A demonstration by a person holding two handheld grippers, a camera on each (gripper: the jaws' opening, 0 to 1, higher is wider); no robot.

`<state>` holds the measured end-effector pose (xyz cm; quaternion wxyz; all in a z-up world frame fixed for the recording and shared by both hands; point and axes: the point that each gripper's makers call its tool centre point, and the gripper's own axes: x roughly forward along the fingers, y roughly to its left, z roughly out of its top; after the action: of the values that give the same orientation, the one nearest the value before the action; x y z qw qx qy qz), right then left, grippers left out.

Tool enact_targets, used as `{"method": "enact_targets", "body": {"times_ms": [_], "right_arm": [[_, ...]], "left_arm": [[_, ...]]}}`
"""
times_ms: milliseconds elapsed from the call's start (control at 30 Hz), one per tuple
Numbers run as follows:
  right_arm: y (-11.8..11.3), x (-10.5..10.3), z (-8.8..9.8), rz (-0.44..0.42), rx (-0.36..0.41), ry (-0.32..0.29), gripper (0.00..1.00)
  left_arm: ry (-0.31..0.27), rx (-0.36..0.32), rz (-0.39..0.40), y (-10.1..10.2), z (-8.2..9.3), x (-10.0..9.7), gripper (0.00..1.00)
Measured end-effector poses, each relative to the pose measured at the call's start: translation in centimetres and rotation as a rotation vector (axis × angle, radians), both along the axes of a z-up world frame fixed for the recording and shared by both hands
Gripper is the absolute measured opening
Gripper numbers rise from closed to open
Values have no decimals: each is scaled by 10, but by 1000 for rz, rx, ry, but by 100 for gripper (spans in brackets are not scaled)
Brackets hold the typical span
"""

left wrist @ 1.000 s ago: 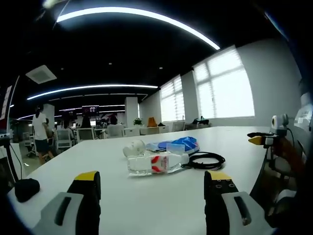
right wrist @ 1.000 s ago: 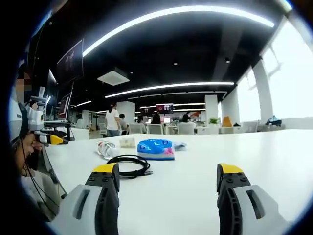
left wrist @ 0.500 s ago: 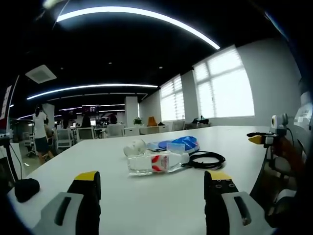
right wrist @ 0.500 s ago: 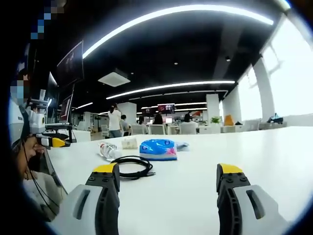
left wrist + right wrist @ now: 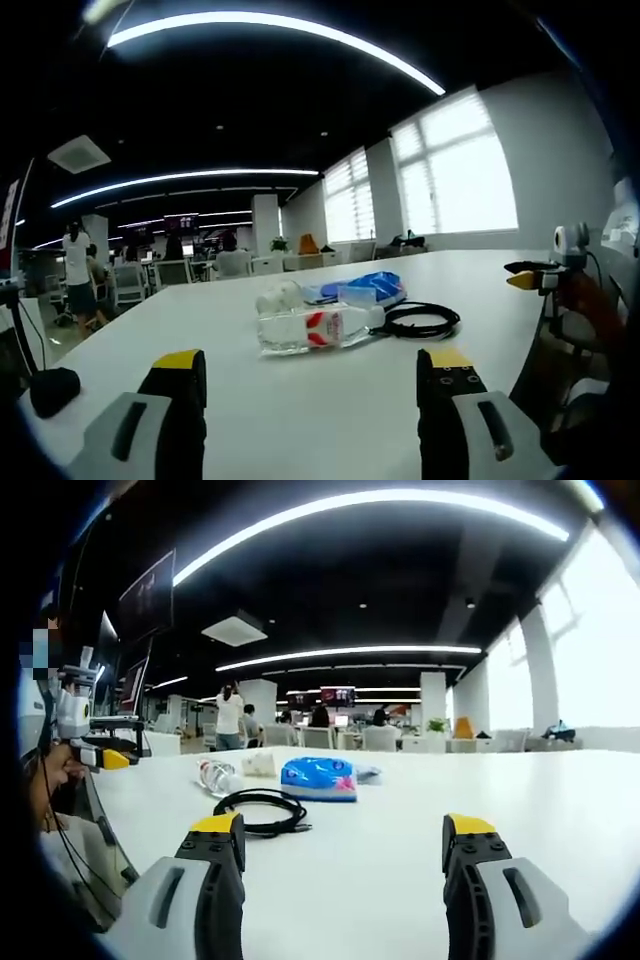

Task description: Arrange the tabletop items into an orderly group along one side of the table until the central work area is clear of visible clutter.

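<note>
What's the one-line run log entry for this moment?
left tongs: open, empty | right tongs: open, empty | bottle, cable, blue pack: clustered mid-table, untouched | phase: approach

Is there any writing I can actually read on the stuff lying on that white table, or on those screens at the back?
No text can be read.
Plastic bottle: red and white label, print too blurred.
Blue packet: pink marks, no letters made out.
Hanging screen: coloured patches, too small to read.
Black cable: no marking seen.
</note>
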<state>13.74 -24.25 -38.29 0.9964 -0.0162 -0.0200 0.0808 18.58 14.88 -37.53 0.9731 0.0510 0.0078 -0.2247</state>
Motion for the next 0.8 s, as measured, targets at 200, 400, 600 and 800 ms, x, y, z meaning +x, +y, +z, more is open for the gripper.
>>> {"method": "enact_targets", "body": {"times_ms": [200, 400, 600, 800], "right_arm": [[0, -2, 3, 17, 57, -18, 78], [-4, -4, 4, 1, 41, -23, 78], [-10, -8, 1, -18, 42, -18, 78], [-13, -10, 0, -26, 47, -21, 78]], "left_arm": [[-22, 60, -13, -4, 7, 4, 85], [-71, 161, -19, -12, 16, 8, 84], [-81, 227, -34, -24, 14, 10, 84], [-105, 265, -58, -35, 19, 11, 84]]}}
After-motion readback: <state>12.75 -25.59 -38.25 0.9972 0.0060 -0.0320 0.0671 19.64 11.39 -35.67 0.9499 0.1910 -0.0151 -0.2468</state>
